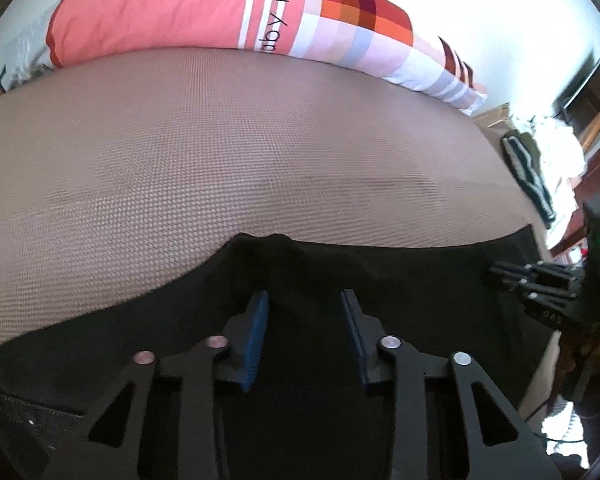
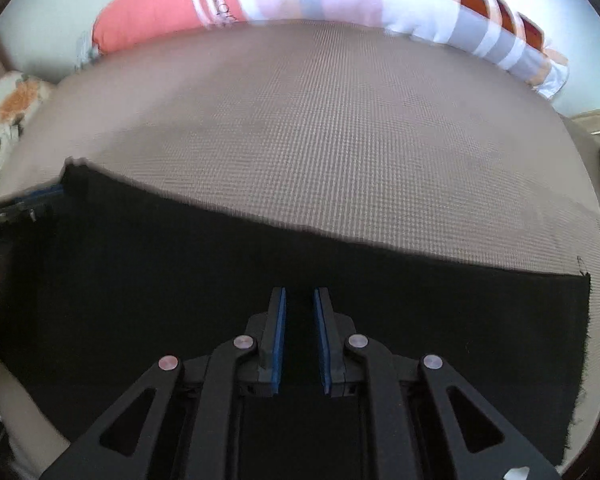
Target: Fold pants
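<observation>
Pants: black, spread flat on the brown textured bed, filling the lower half of both wrist views, with the far cloth edge running across mid-frame and a raw hem edge at the lower right of the right wrist view. A pocket seam with a rivet appears at the lower left of the left wrist view. A long pillow lies along the far edge of the bed at the top of both frames. Risk, as a judgement: the cloth is dark and shows little relief, so either claw could close on one layer only, or on the bed cover beneath, and a lift would then drag or skew the garment. Unequal travel of the two claws would leave the fold line crooked. The edge near the upper centre of the left view is slightly rucked and may bunch if pulled. Left claw: wide open above the cloth, nothing between the blue pads; contact with the cloth cannot be determined. Right claw: parted to a narrow gap over the cloth, nothing visibly pinched; contact likewise cannot be determined. In the left view it appears at the right edge.
</observation>
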### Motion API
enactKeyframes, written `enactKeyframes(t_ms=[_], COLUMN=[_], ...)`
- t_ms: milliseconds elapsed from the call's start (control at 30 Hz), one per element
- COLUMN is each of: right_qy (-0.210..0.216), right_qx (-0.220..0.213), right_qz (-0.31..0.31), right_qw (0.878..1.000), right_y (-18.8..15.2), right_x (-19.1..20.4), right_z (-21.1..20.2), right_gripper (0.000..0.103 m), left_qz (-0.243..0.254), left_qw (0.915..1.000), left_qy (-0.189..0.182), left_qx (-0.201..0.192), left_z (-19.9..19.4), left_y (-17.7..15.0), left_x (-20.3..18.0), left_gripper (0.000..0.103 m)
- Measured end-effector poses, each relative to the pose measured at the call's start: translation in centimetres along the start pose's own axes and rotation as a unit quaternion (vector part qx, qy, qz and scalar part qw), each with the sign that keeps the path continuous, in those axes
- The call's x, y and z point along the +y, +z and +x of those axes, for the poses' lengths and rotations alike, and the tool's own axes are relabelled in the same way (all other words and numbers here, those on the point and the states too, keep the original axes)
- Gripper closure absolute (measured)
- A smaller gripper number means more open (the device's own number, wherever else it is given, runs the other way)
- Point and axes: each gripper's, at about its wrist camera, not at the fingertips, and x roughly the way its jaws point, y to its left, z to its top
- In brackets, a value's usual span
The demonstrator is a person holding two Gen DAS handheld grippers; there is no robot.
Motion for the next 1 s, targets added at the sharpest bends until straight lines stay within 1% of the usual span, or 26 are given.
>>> enactKeyframes(t_ms=[67,133,200,267,367,400,433,500,567,667,700,733,767,833,900,967,1000], right_qy=[0.000,0.002,0.007,0.007,0.014,0.019,0.029,0.047,0.049,0.082,0.095,0.100,0.106,0.102,0.101,0.111,0.108], right_qx=[-0.004,-0.008,0.003,0.002,-0.010,-0.012,-0.012,-0.010,-0.015,-0.030,-0.039,-0.043,-0.047,-0.052,-0.048,-0.028,-0.027], right_qz=[0.009,0.010,0.034,0.039,0.048,0.053,0.059,0.056,0.042,0.047,0.057,0.066,0.079,0.098,0.120,0.148,0.160], right_qw=[1.000,1.000,0.999,0.999,0.999,0.998,0.998,0.997,0.998,0.995,0.993,0.992,0.990,0.989,0.986,0.982,0.981], right_y=[0.4,0.9,1.2,1.2,1.1,1.2,1.2,1.3,1.4,1.3,1.1,0.9,0.5,-0.3,-1.4,-2.6,-3.0], right_x=[-0.1,-0.3,-0.7,-0.6,-0.7,-0.6,-0.8,-0.9,-0.7,-1.7,-2.6,-3.4,-4.7,-7.2,-10.3,-13.5,-14.9], right_z=[0.2,0.4,0.4,0.4,0.5,0.7,0.7,0.5,-0.1,-1.8,-2.7,-3.3,-4.0,-4.9,-5.8,-6.1,-6.3], right_gripper=[0.089,0.089,0.089,0.088,0.085,0.083,0.077,0.071,0.071,0.070,0.063,0.054,0.053,0.053,0.053,0.053,0.054], left_qz=[-0.013,-0.037,-0.071,-0.082,-0.064,-0.054,-0.051,-0.042,-0.033,-0.039,-0.042,-0.044,-0.042,-0.032,-0.022,-0.016,-0.014], left_qw=[0.9999,0.9992,0.9973,0.9963,0.9978,0.9984,0.9986,0.9989,0.9991,0.9988,0.9986,0.9984,0.9982,0.9978,0.9975,0.9979,0.9979], left_qy=[-0.002,-0.010,-0.020,-0.025,-0.015,-0.008,-0.003,0.009,0.023,0.024,0.025,0.027,0.032,0.045,0.055,0.053,0.052], left_qx=[0.002,0.008,0.010,0.006,-0.009,-0.012,-0.014,-0.016,-0.016,-0.020,-0.021,-0.024,-0.027,-0.035,-0.039,-0.035,-0.035], left_z=[0.1,0.1,-0.2,-0.2,0.2,0.7,0.8,0.8,0.7,-0.1,-0.4,-0.9,-1.3,-2.2,-3.1,-3.8,-4.1], left_y=[0.2,0.4,0.6,0.7,1.0,1.0,1.0,0.9,0.8,0.6,0.5,0.3,0.1,-0.6,-1.4,-2.2,-2.5], left_x=[0.3,0.7,1.3,1.5,0.9,0.6,0.3,-0.3,-0.8,-0.8,-0.9,-1.1,-1.3,-2.0,-2.7,-3.3,-3.5], left_gripper=[0.071,0.071,0.071,0.071,0.071,0.071,0.071,0.071,0.071,0.068,0.067,0.063,0.056,0.048,0.047,0.046,0.046])
